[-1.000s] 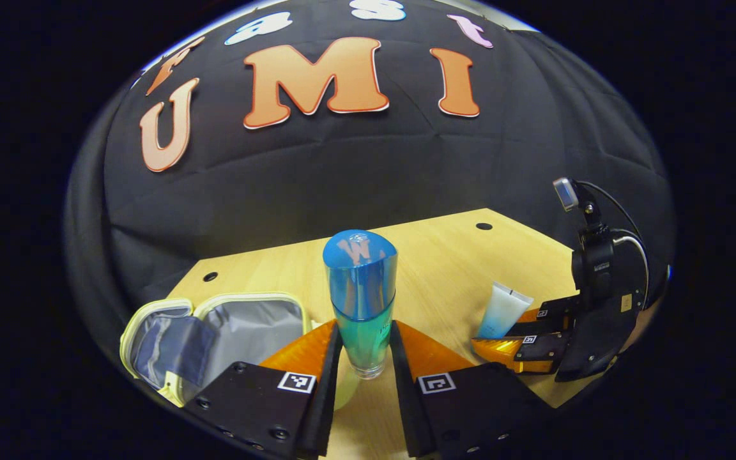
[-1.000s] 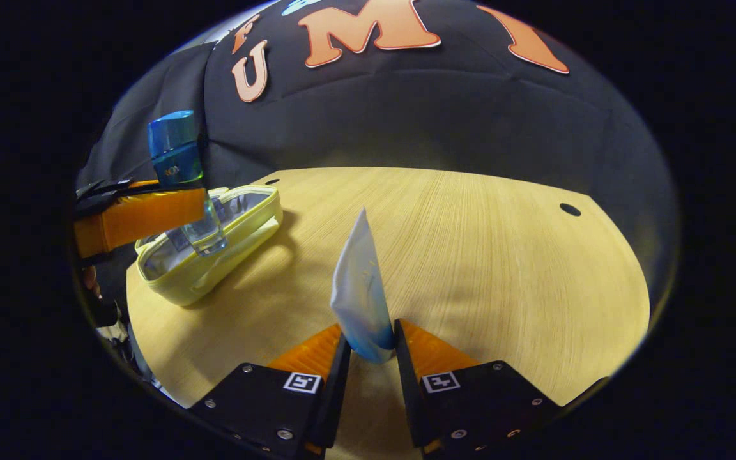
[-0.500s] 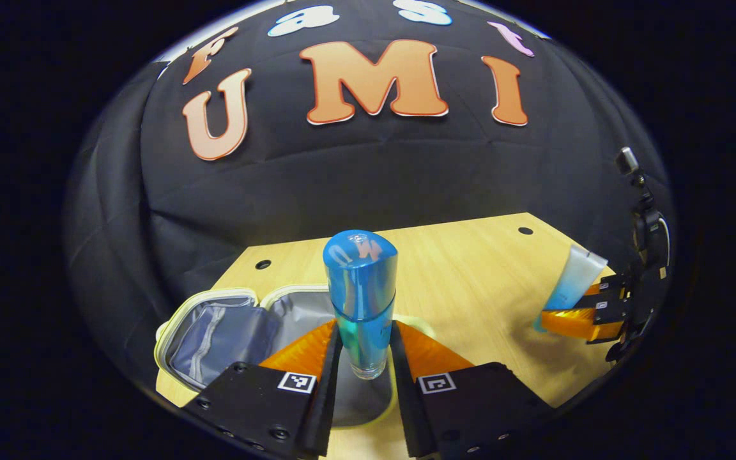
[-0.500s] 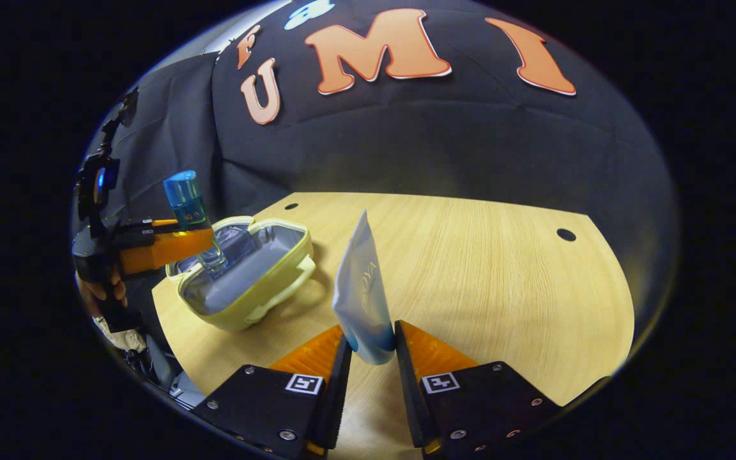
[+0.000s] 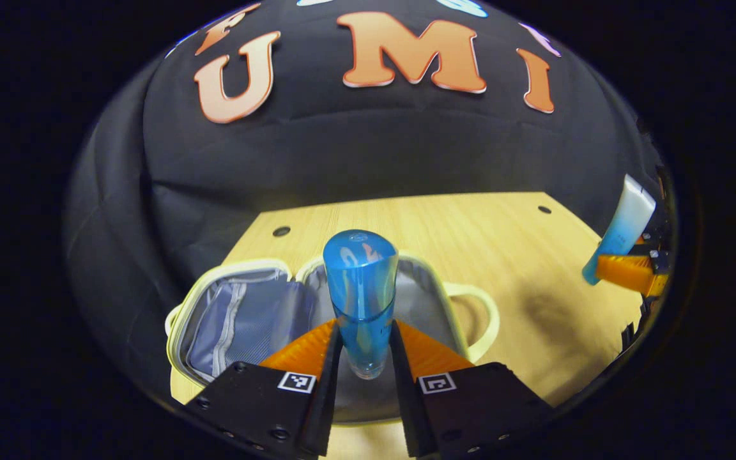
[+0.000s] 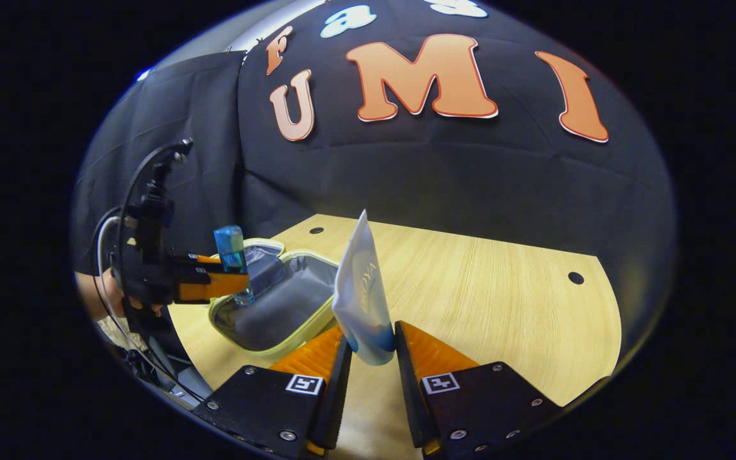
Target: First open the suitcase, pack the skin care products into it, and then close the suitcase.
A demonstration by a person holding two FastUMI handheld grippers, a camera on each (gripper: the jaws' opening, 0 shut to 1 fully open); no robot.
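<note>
My left fingers (image 5: pixel 366 358) are closed on a bottle (image 5: pixel 361 300), pressing its lower body from both sides. It stands upright between them: clear at the base, translucent blue above, with a tall rounded blue cap. Print on its body is too small to read. Just beyond and below it the suitcase (image 5: pixel 250 316) lies open on the tabletop (image 5: pixel 508 249), a soft yellow-edged case with grey fabric lining, two halves spread flat and a loop handle on its right side. The bottle hangs over the right half.

My right fingers (image 6: pixel 372 358) pinch a tube (image 6: pixel 361 294) by its blue-tinted lower end; it is flat, white, soft plastic, tapering up to a crimped seam. Pale lettering runs up its side, but I cannot make it out. The tube is in the air, above the tabletop and near the suitcase's right edge.

In the right gripper view the left gripper holds the bottle over the open suitcase (image 6: pixel 278 306), with a hand (image 6: pixel 103 297) behind it. The tabletop is pale wood grain with small dark round holes near its far edge.
</note>
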